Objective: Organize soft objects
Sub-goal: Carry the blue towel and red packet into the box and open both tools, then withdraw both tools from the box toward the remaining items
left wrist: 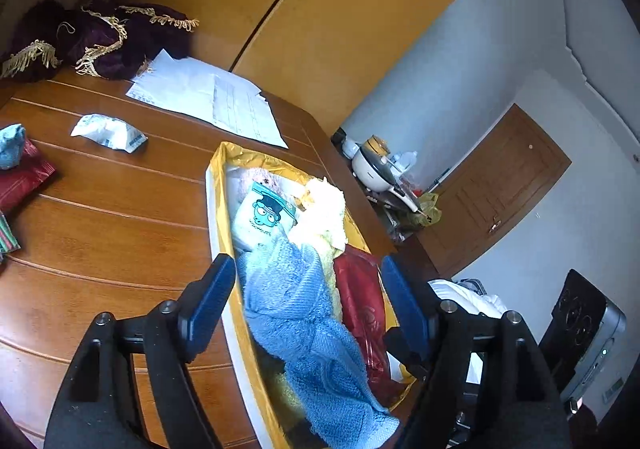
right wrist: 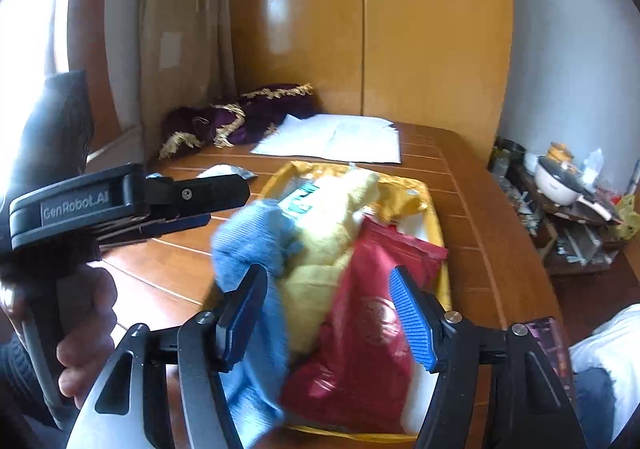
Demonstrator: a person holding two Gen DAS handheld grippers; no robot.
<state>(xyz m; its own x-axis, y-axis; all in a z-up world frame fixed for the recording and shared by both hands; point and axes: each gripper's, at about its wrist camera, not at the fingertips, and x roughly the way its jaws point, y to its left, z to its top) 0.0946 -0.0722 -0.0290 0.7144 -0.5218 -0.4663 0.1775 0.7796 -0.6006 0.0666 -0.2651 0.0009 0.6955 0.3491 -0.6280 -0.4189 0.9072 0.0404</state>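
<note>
Where the right view blurs, cartoon pouch (left wrist: 264, 215) legible.

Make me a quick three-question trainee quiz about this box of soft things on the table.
1. True or false: the blue towel lies inside the yellow-lined box.
2. Which sits beside the towel in the box? A red packet, B purple fringed cloth, C papers.
3. Fill in: the left gripper is ____, holding nothing.

Key: 1 true; 2 A; 3 open.
</note>
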